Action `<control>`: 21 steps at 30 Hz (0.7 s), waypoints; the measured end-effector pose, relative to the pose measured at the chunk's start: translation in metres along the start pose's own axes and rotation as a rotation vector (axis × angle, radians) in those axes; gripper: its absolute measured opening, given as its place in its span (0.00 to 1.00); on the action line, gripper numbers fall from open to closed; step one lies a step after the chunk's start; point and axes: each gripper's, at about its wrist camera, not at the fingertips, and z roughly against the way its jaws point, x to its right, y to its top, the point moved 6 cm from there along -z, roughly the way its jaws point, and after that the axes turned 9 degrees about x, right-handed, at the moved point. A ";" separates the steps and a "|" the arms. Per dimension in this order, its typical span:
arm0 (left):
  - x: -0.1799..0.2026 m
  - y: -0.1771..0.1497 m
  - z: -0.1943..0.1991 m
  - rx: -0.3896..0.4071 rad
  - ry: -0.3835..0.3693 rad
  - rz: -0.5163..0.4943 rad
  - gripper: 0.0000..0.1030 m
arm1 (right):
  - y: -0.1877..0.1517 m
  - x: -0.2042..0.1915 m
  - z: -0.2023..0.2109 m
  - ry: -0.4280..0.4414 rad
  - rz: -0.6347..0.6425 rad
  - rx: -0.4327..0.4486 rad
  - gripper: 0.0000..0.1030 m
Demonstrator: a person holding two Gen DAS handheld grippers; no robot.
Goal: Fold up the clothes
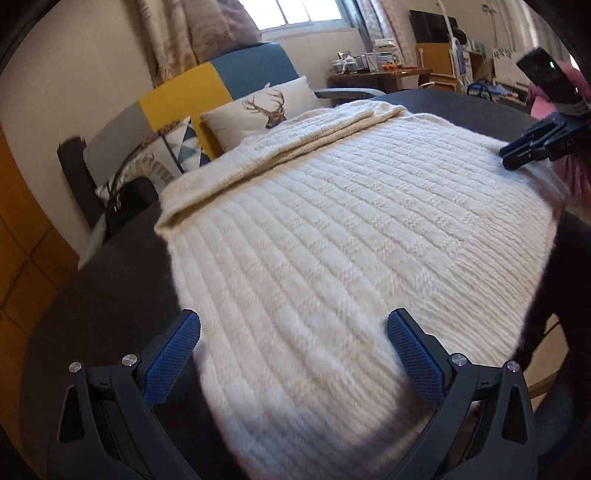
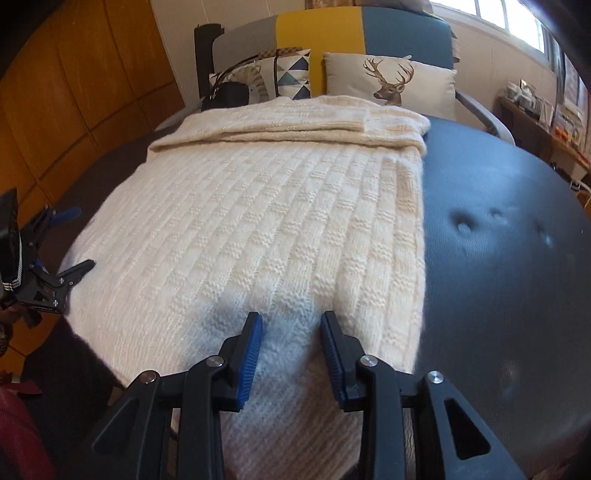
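A cream knit sweater [image 1: 332, 221] lies flat on a dark round table [image 1: 110, 295], with a folded band across its far end. My left gripper [image 1: 293, 317] hovers over the sweater's near edge, open wide, with nothing between its blue pads. In the right wrist view it shows at the sweater's [image 2: 277, 203] left edge, left gripper [image 2: 79, 240] open. My right gripper [image 2: 291, 319] hangs over the near part of the sweater, jaws partly apart, and the cloth lies below them unpinched. From the left wrist view the right gripper [image 1: 508, 157] sits at the sweater's right edge.
Bare dark tabletop [image 2: 498, 258] lies right of the sweater. Behind the table stands a grey, yellow and blue sofa [image 2: 321, 33] with a deer cushion [image 2: 391, 81] and a black handbag [image 2: 225, 94]. A wooden side table [image 1: 380, 75] with clutter sits far back.
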 end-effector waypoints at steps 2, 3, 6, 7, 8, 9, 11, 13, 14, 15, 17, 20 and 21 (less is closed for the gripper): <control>-0.014 0.000 0.006 -0.011 0.001 0.079 1.00 | 0.003 0.002 0.008 0.009 -0.026 -0.010 0.32; -0.023 0.000 0.013 -0.004 0.008 0.134 1.00 | 0.006 0.006 0.015 0.022 -0.063 0.006 0.32; -0.053 -0.006 0.025 0.003 -0.001 0.301 1.00 | 0.010 0.032 0.040 0.094 -0.255 0.086 0.32; -0.059 -0.012 0.026 -0.022 -0.017 0.339 1.00 | 0.007 0.042 0.046 0.111 -0.323 0.090 0.32; -0.064 -0.019 0.026 -0.048 -0.034 0.377 1.00 | 0.002 0.051 0.048 0.121 -0.378 0.078 0.32; -0.066 -0.027 0.025 -0.081 -0.048 0.398 1.00 | -0.005 0.059 0.050 0.131 -0.425 0.062 0.32; -0.066 -0.040 0.026 -0.110 -0.085 0.424 1.00 | -0.017 0.074 0.053 0.150 -0.519 0.031 0.32; -0.061 -0.049 0.031 -0.107 -0.131 0.444 1.00 | -0.028 0.078 0.055 0.172 -0.561 0.009 0.32; -0.057 -0.053 0.034 -0.104 -0.157 0.451 1.00 | -0.032 0.075 0.054 0.183 -0.561 -0.003 0.32; -0.054 -0.055 0.036 -0.103 -0.183 0.455 1.00 | -0.035 0.070 0.052 0.194 -0.553 -0.017 0.32; -0.047 -0.059 0.035 -0.113 -0.210 0.456 1.00 | -0.040 0.058 0.046 0.222 -0.534 -0.046 0.32; -0.038 -0.061 0.038 -0.100 -0.241 0.449 1.00 | -0.042 0.044 0.038 0.249 -0.509 -0.064 0.33; -0.037 -0.061 0.038 -0.100 -0.264 0.462 1.00 | -0.042 0.041 0.037 0.247 -0.502 -0.061 0.33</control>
